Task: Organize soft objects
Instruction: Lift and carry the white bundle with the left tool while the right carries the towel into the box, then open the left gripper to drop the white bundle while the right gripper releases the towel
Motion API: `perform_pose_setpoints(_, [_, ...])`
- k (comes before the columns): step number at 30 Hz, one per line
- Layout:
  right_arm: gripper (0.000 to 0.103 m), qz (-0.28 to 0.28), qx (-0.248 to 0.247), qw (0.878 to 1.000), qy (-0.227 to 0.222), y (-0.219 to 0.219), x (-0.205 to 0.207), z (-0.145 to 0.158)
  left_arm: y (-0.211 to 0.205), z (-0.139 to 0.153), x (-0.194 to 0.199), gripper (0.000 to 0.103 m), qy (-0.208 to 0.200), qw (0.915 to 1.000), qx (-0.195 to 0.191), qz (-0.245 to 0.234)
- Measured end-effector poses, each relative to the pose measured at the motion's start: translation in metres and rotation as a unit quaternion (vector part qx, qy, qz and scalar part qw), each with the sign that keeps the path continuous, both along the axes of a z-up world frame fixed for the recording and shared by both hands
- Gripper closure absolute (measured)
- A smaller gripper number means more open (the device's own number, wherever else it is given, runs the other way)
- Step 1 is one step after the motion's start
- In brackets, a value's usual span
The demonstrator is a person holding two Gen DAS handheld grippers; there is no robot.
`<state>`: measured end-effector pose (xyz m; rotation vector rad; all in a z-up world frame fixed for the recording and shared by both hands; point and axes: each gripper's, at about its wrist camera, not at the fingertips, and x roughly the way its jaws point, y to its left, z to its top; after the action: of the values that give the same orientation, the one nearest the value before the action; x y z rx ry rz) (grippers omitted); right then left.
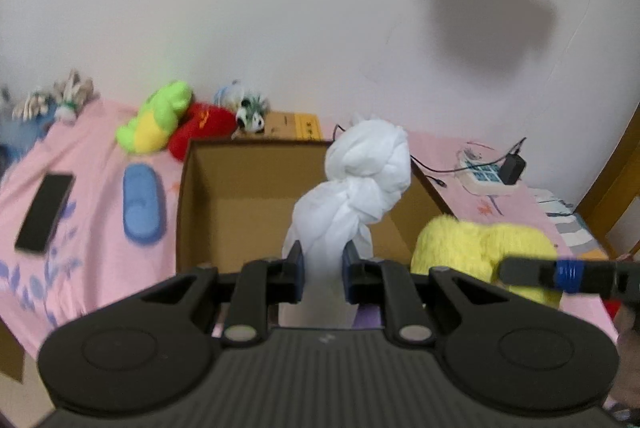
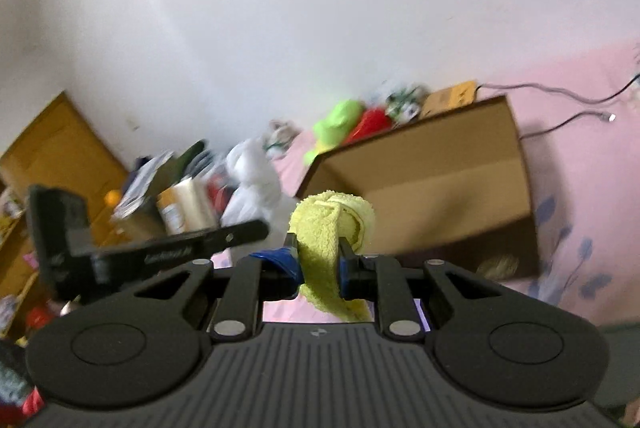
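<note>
Left gripper (image 1: 322, 270) pinches knotted white cloth (image 1: 360, 180), frame centre, before open cardboard box (image 1: 208, 196). Right gripper (image 2: 318, 260) pinches yellow towel (image 2: 332, 224), centre.

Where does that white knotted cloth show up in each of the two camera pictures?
Left wrist view: the white knotted cloth stands at centre, clamped between the left gripper fingers.
Right wrist view: it is a blurred white shape left of centre.
Shared landmark: the open cardboard box.

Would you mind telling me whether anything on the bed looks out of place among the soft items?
A black phone lies on the pink bedsheet left of the cardboard box, and a power strip sits right; neither is soft.
</note>
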<state>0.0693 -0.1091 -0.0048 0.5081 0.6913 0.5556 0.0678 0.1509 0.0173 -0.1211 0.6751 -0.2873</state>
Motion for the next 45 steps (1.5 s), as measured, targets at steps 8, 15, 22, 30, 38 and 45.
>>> perform_pose_setpoints(8, [0.103, -0.050, -0.066, 0.996, 0.015, 0.018, 0.063, -0.009, -0.004, -0.011, 0.073, 0.087, 0.018, 0.9994, 0.030, 0.004])
perform_pose_setpoints(15, [0.103, -0.074, -0.097, 0.991, 0.050, 0.026, 0.100, -0.035, 0.000, -0.047, 0.125, 0.087, 0.084, 0.9954, 0.035, 0.031])
perform_pose_setpoints(22, [0.102, -0.085, -0.101, 0.988, 0.076, 0.032, 0.122, -0.053, 0.003, -0.075, 0.150, 0.085, 0.118, 0.9907, 0.044, 0.052])
perform_pose_setpoints(30, [0.095, -0.105, -0.108, 0.985, 0.081, 0.033, 0.132, -0.065, 0.002, -0.089, 0.163, 0.052, 0.128, 0.9871, 0.068, 0.069])
perform_pose_setpoints(38, [0.093, -0.108, -0.066, 0.990, 0.061, 0.020, 0.107, -0.054, 0.001, -0.078, 0.149, 0.050, 0.114, 0.9869, 0.069, 0.092])
perform_pose_setpoints(45, [0.093, -0.133, -0.087, 0.987, -0.023, 0.016, 0.059, -0.033, -0.013, -0.058, 0.121, 0.050, 0.092, 0.9862, 0.097, 0.097])
